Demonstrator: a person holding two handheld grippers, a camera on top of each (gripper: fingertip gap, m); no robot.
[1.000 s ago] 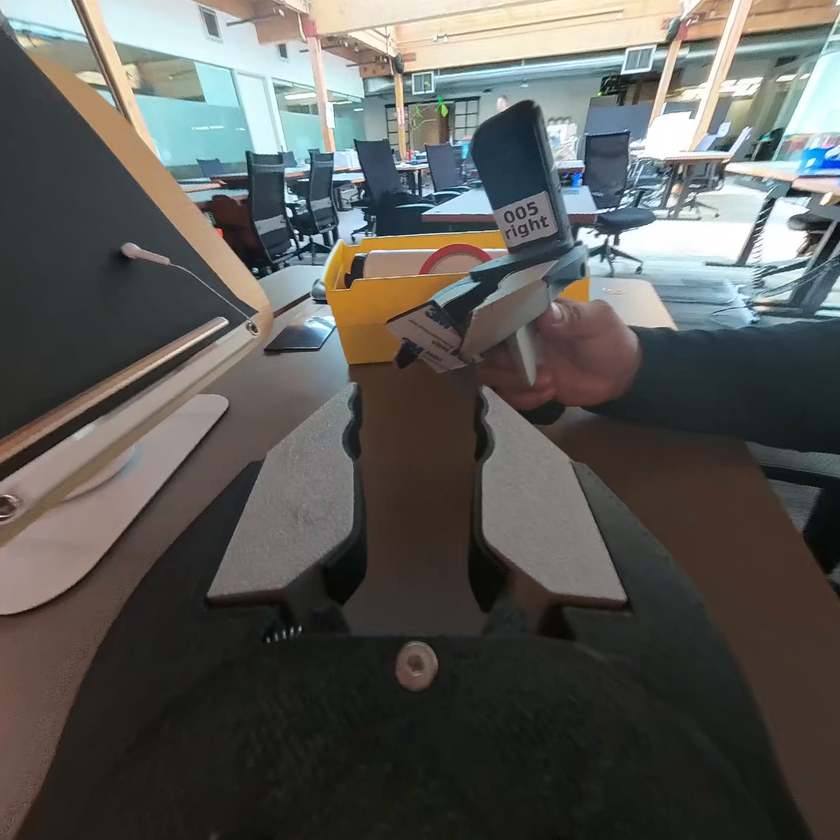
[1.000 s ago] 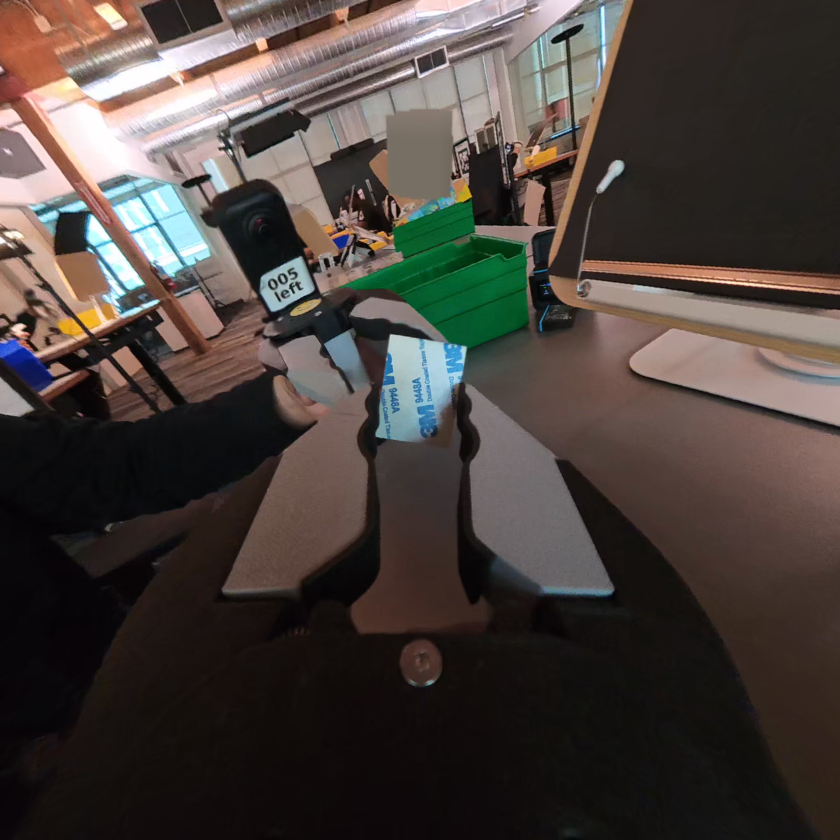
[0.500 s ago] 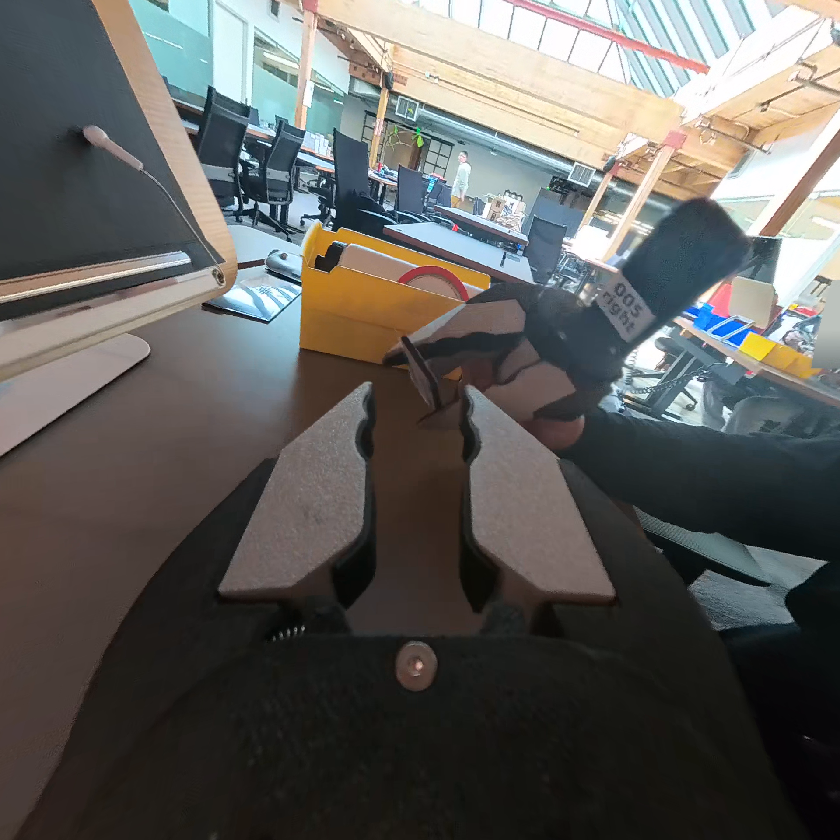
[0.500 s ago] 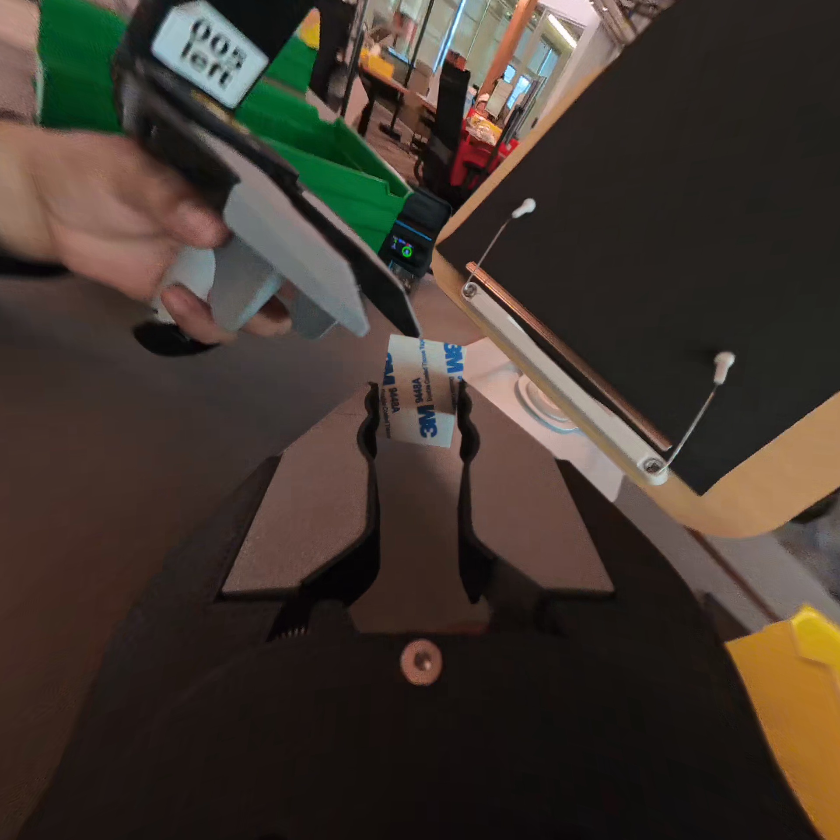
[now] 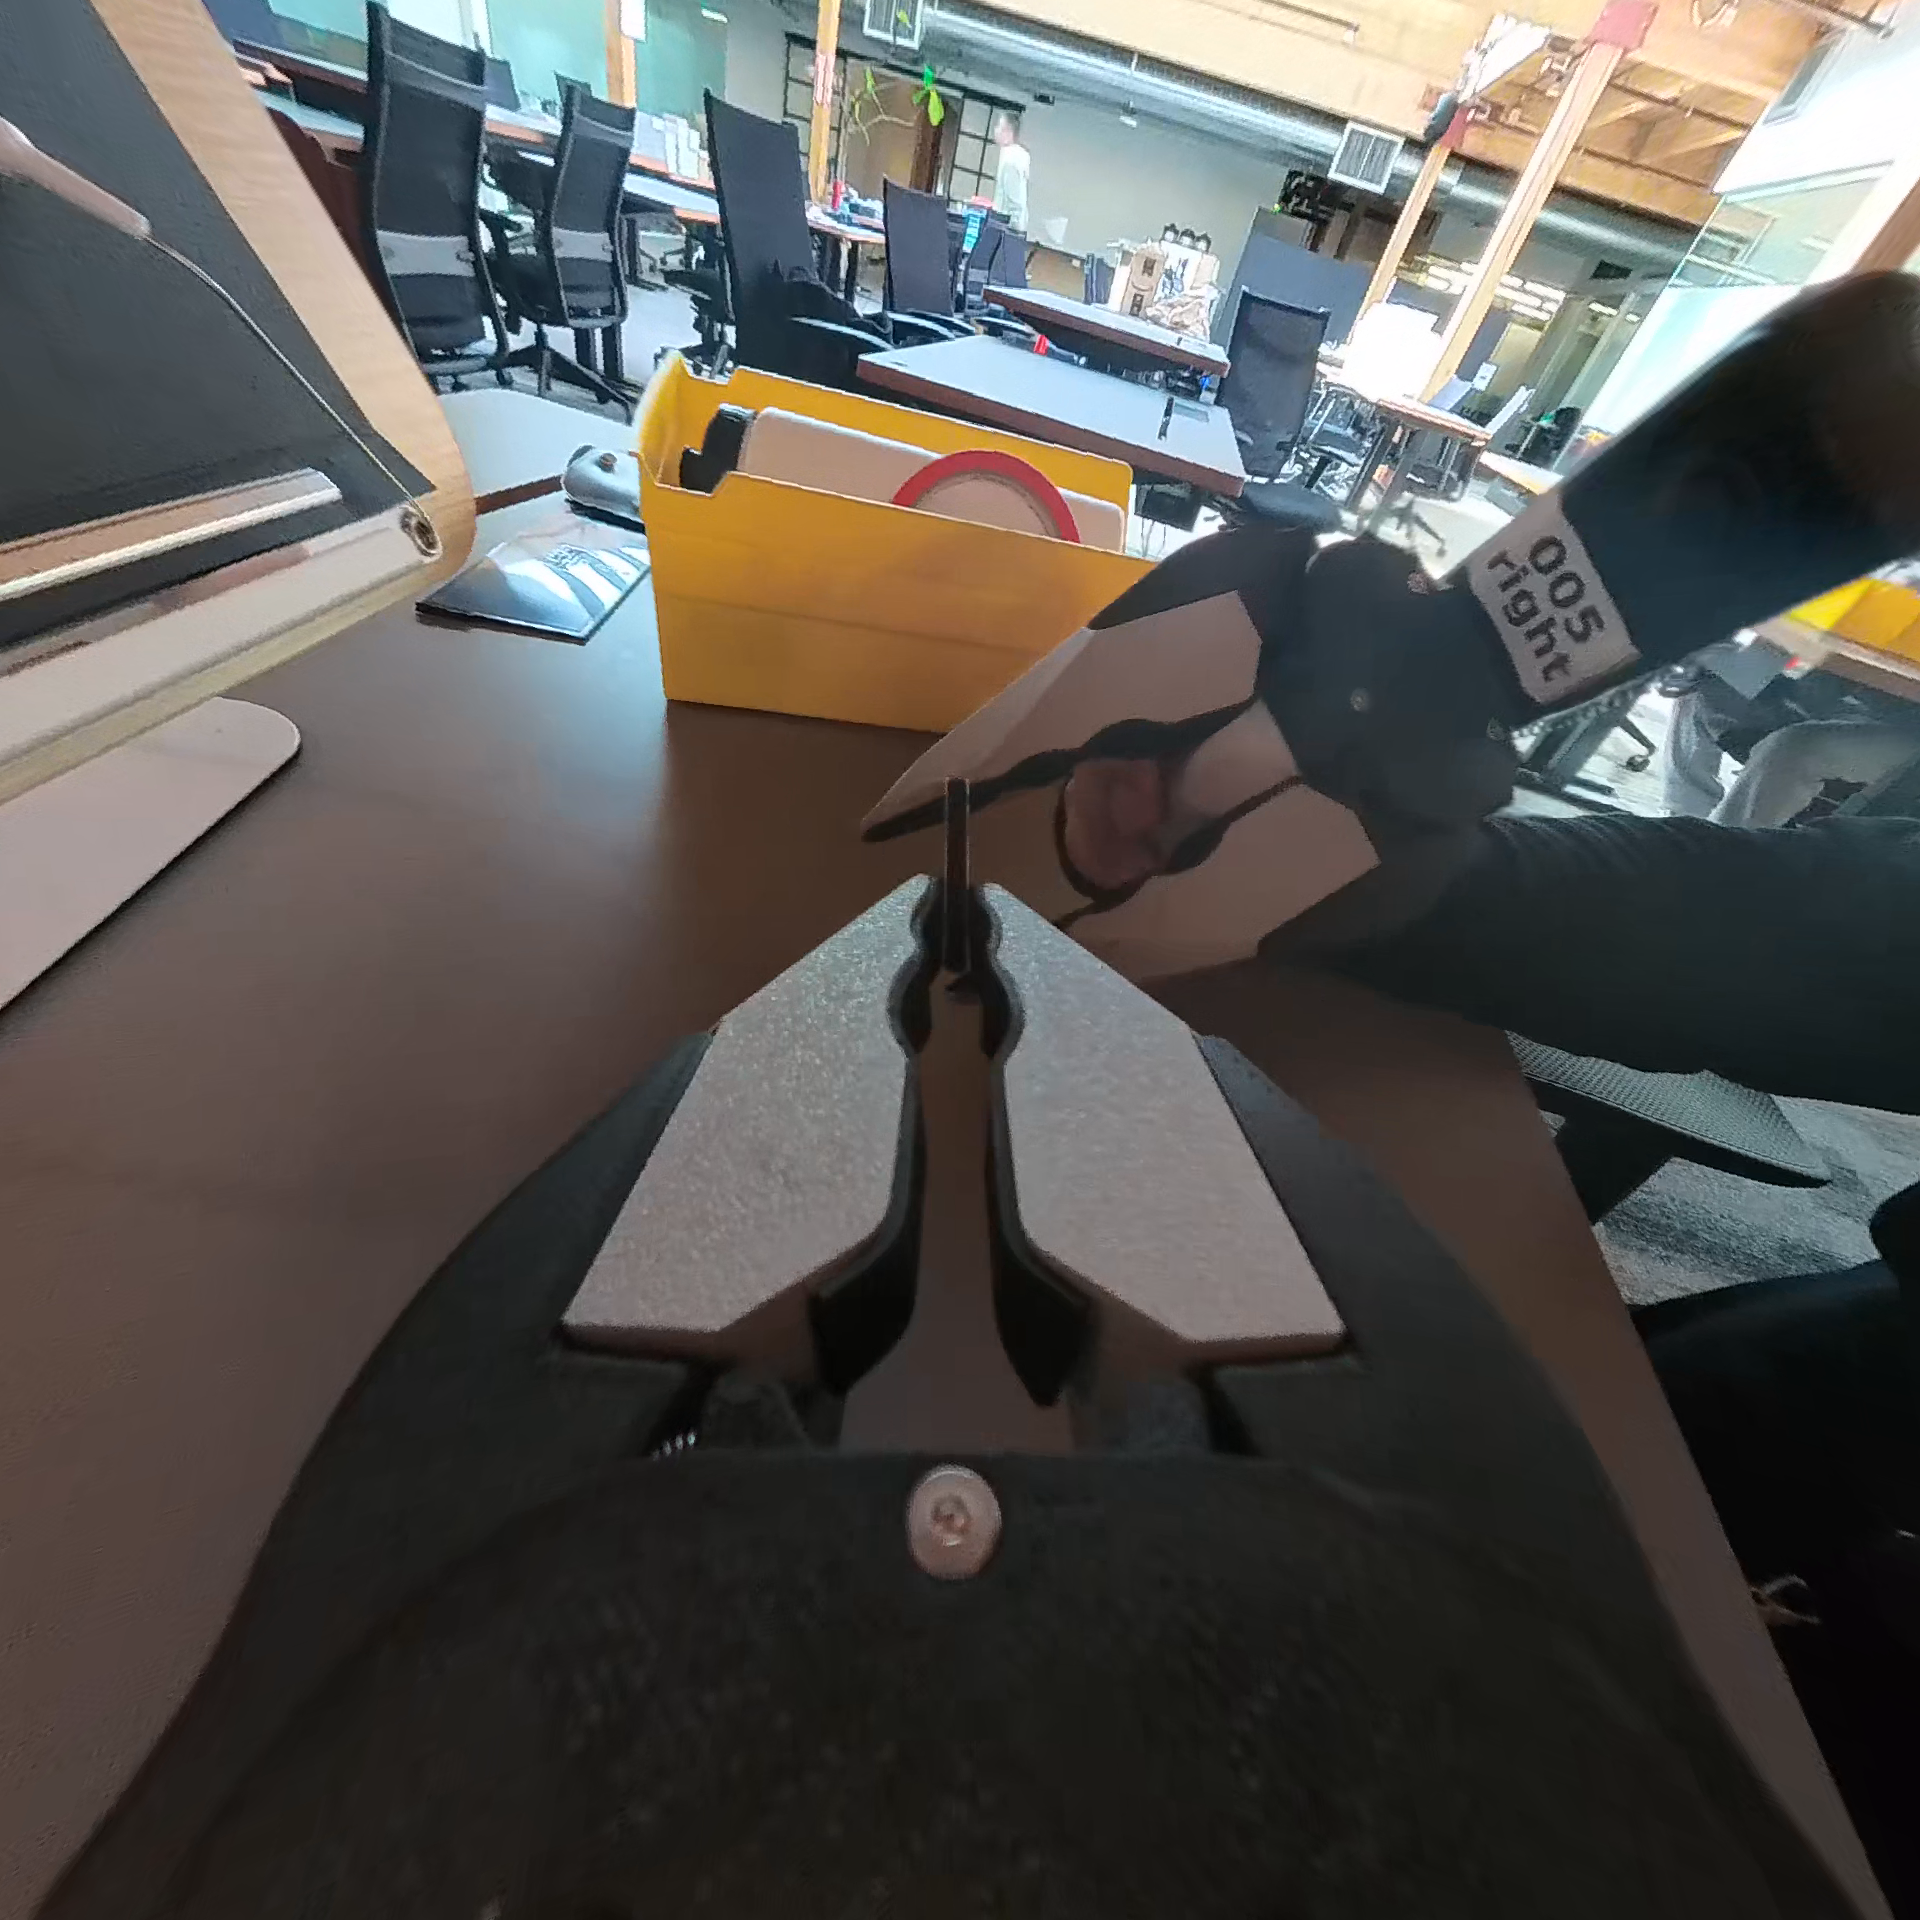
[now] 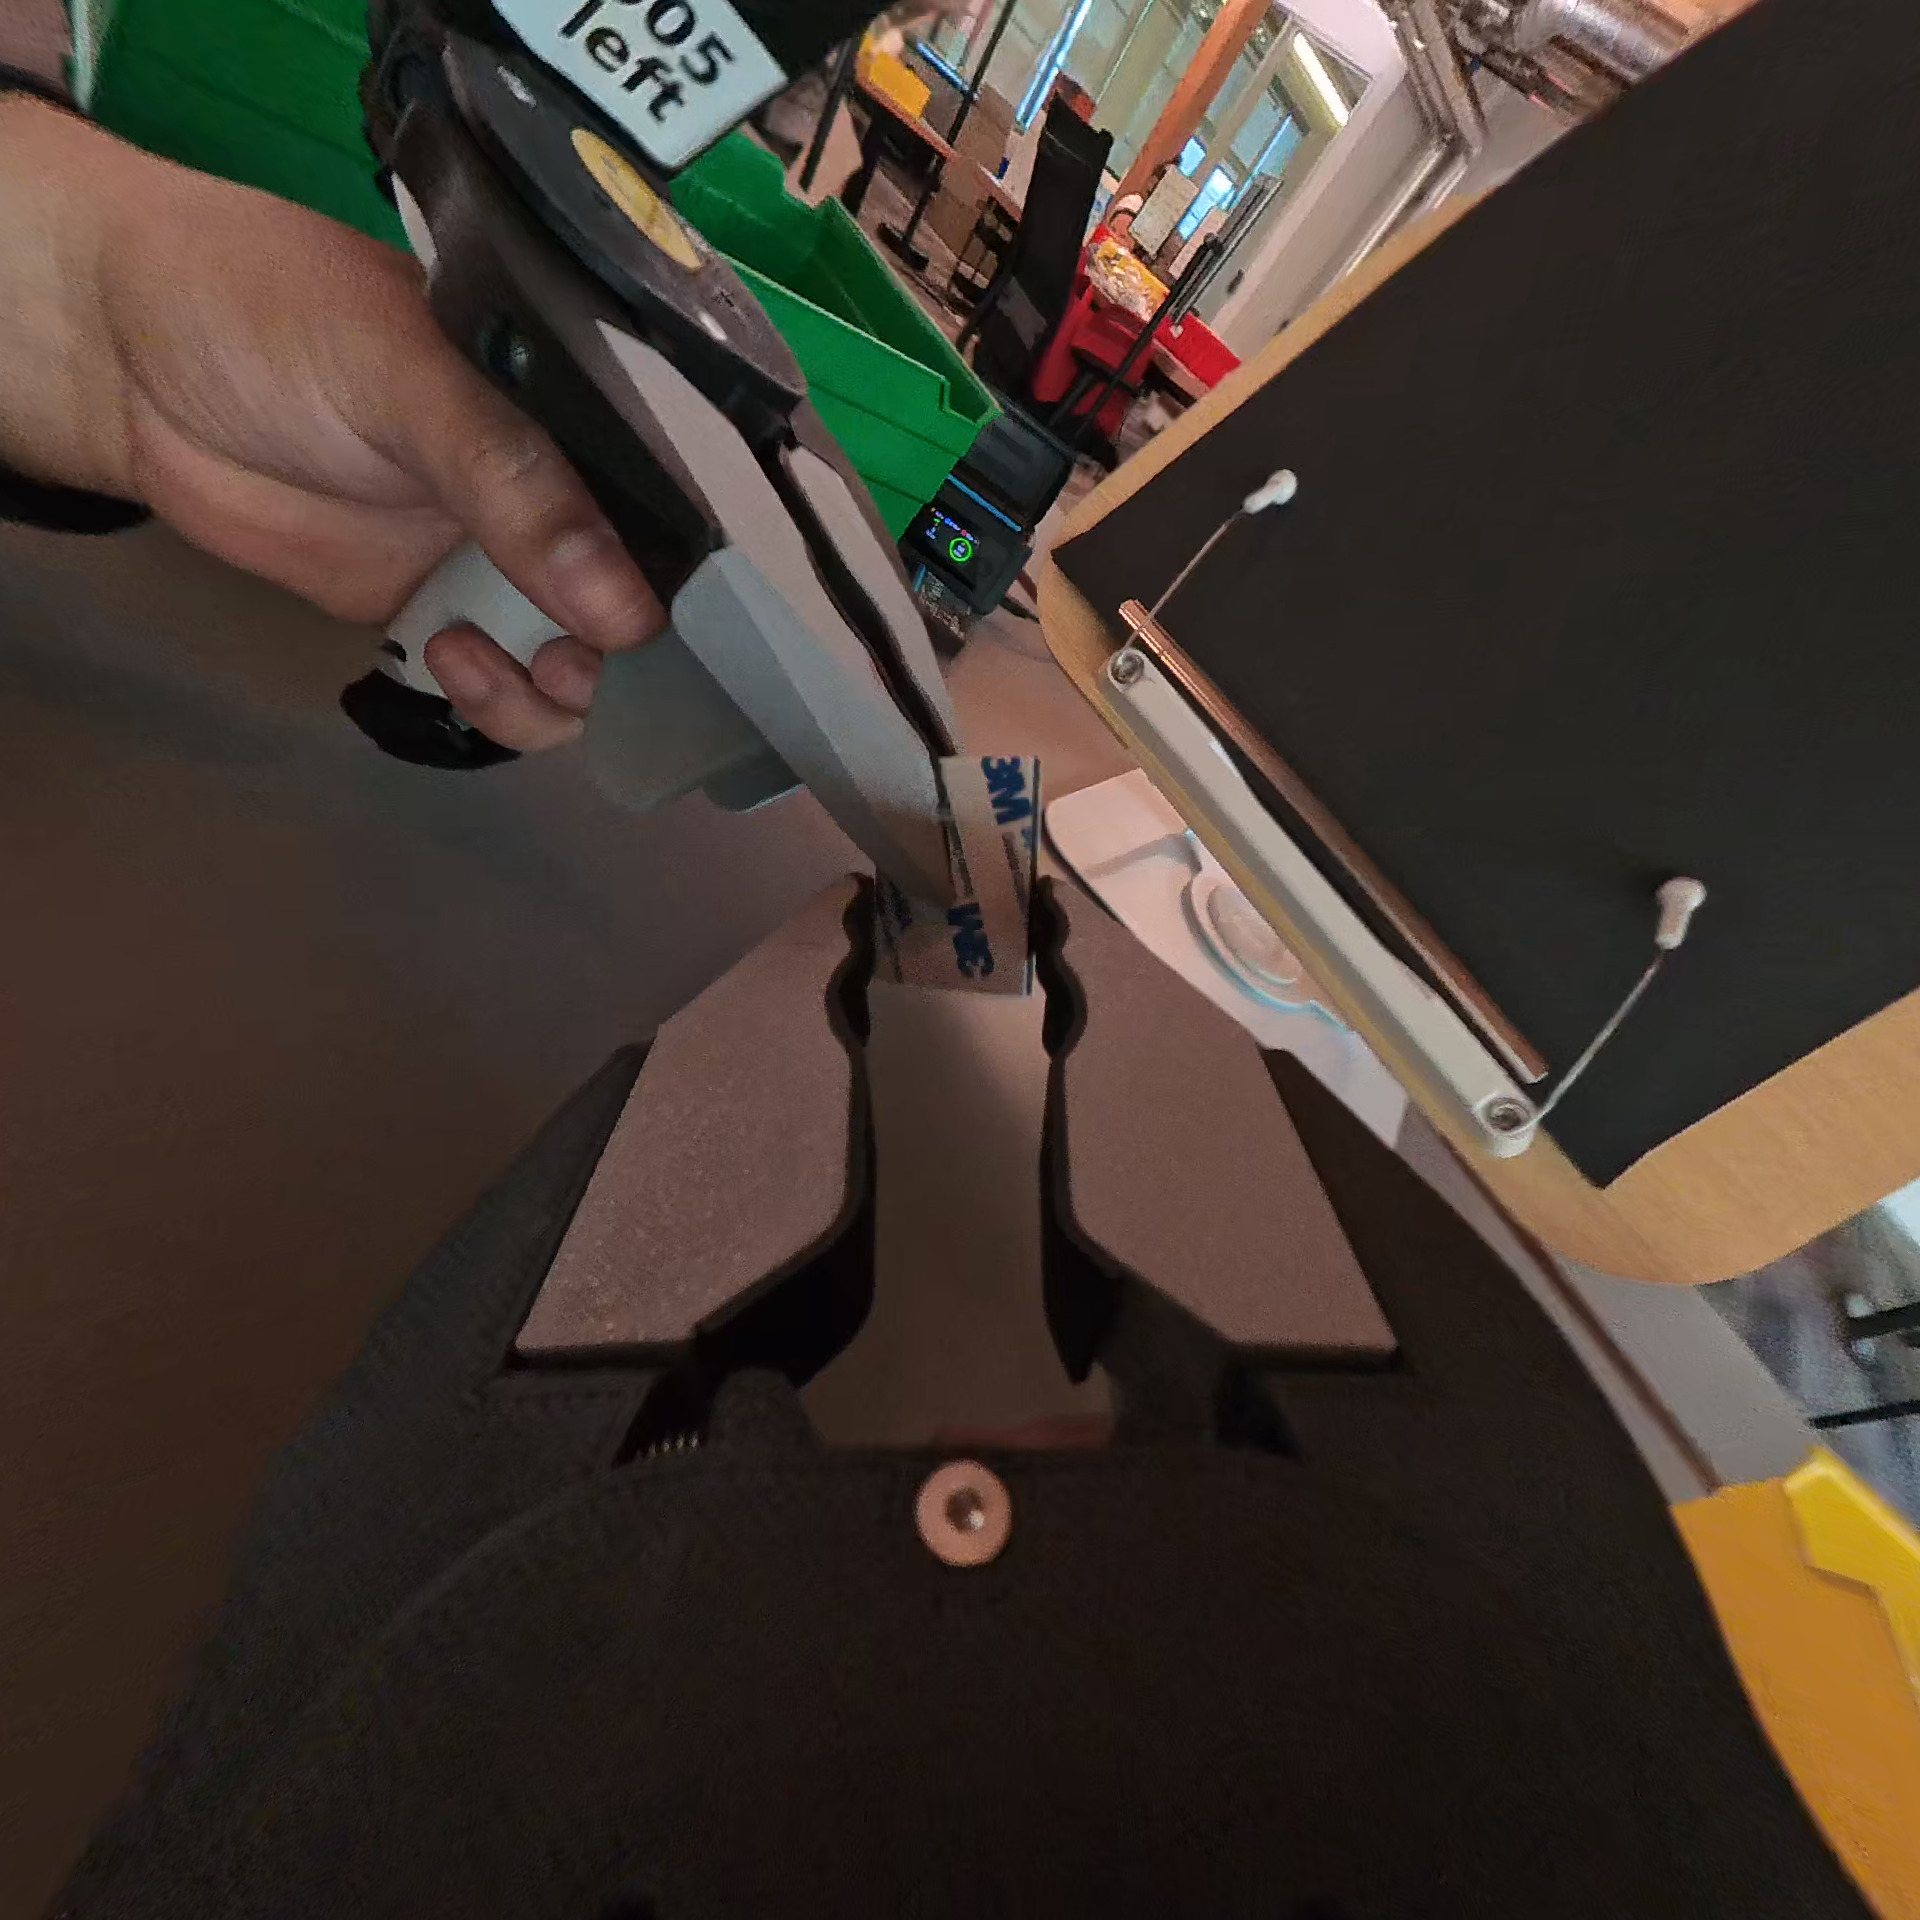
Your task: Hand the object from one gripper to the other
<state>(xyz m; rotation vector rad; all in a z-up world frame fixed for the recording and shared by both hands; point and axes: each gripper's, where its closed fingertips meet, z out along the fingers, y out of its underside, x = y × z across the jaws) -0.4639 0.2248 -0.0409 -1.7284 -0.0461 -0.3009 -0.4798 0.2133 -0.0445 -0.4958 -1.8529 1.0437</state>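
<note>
The object is a thin white adhesive pad (image 6: pixel 1000 862) with blue print. My right gripper (image 6: pixel 951 935) is shut on it across its width. In the left wrist view the pad (image 5: pixel 957 831) shows edge-on as a thin dark strip. My left gripper (image 5: pixel 956 925) is shut on its flat faces. Both grippers hold the pad at once, above the brown table (image 5: pixel 416 935). The left gripper (image 6: pixel 940 821) comes in from the upper left in the right wrist view, held by a bare hand. The right gripper (image 5: pixel 966 862) comes in from the right in the left wrist view.
A yellow bin (image 5: pixel 883 634) with a tape roll stands behind the grippers. A black board on a white stand (image 5: pixel 156 416) is at the left and also shows in the right wrist view (image 6: pixel 1558 520). Green bins (image 6: pixel 852 343) and a small black device (image 6: pixel 977 530) stand beyond.
The two grippers have come together. My left gripper, open a second ago, has shut on the pad. The right gripper's hold on it has not changed.
</note>
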